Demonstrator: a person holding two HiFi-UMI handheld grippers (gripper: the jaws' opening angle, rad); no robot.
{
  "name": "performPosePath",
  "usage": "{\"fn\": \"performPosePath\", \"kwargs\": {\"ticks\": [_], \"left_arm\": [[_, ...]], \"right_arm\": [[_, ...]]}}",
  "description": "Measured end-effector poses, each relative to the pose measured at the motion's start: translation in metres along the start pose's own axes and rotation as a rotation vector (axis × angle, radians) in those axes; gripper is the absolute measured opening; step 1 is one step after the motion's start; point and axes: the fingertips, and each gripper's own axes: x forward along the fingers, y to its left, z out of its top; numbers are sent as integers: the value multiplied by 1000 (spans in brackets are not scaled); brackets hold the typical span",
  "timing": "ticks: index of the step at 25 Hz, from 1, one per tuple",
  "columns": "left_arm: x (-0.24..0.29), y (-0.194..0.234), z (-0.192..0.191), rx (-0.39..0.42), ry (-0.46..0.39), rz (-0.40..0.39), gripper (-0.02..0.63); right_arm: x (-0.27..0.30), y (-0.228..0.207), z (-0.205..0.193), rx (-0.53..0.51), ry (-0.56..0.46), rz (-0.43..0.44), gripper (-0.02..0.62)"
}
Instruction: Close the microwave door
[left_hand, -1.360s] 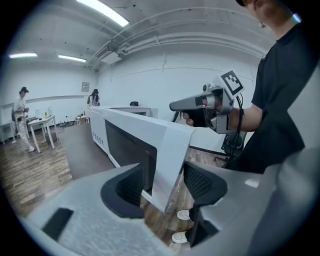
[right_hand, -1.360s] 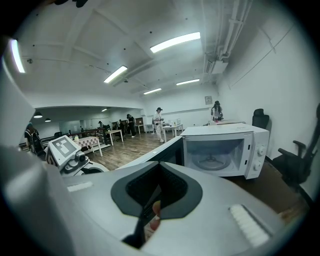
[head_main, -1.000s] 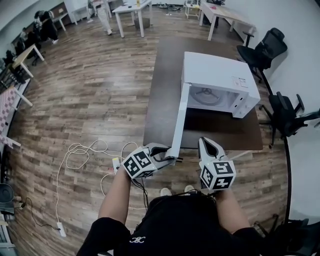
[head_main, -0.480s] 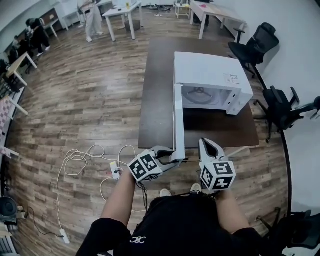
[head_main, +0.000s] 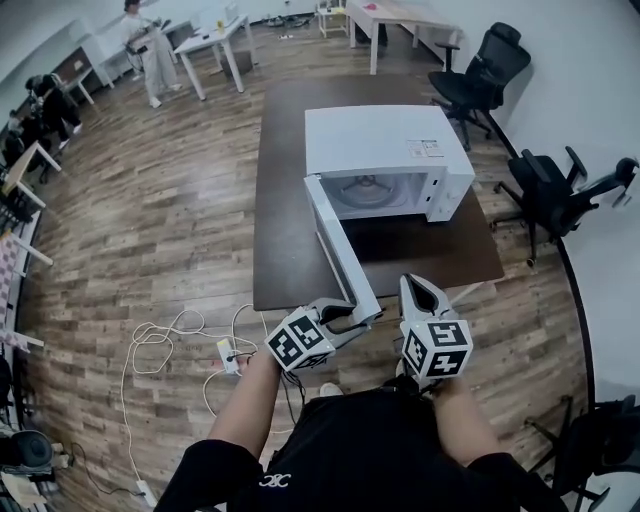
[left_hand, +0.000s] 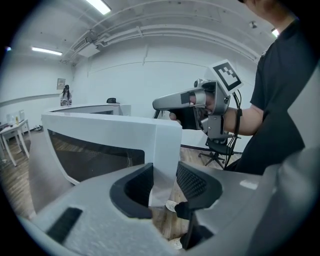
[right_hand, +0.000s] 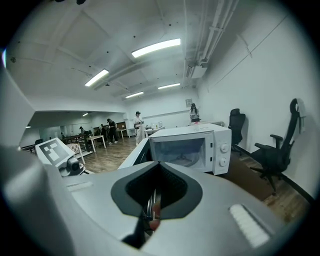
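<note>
**Swing the door home about its hinge**

The left gripper (head_main: 350, 314) pinches the free edge of the white microwave door (head_main: 340, 250) with its dark mesh window. Its jaws have just been closing, and the edge sits between the pads, which look pressed on both faces. The door stands wide open and runs from those jaws ahead to its hinge on the white box-shaped microwave (head_main: 385, 140). The microwave's open cavity lies ahead and to this gripper's right, on the dark brown rectangular table (head_main: 285, 200). The right gripper (head_main: 412, 288), just to the right of the left one, has its jaws pressed together on nothing.

To do the step well, I judge, carry the edge in an arc about the hinge, letting the wrist turn with the door. Let go before the edge meets the front, lest the inner jaw be trapped, then push the outer face shut. Keep the idle gripper out of the door's path
</note>
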Motion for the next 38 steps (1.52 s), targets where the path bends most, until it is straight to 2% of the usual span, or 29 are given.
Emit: {"fn": "performPosePath", "kwargs": {"ticks": [8, 17, 27, 38], "left_arm": [[66, 9, 39, -21, 5, 7, 140], [125, 34, 82, -89, -19, 55, 137], [176, 75, 117, -138, -42, 133, 132], [213, 119, 147, -234, -92, 230, 118]], "right_arm": [[-13, -76, 11, 30, -15, -38, 6], [-27, -157, 15, 90, -25, -90, 6], [-19, -220, 26, 81, -33, -79, 6], [-7, -274, 41, 70, -36, -50, 6]]}}
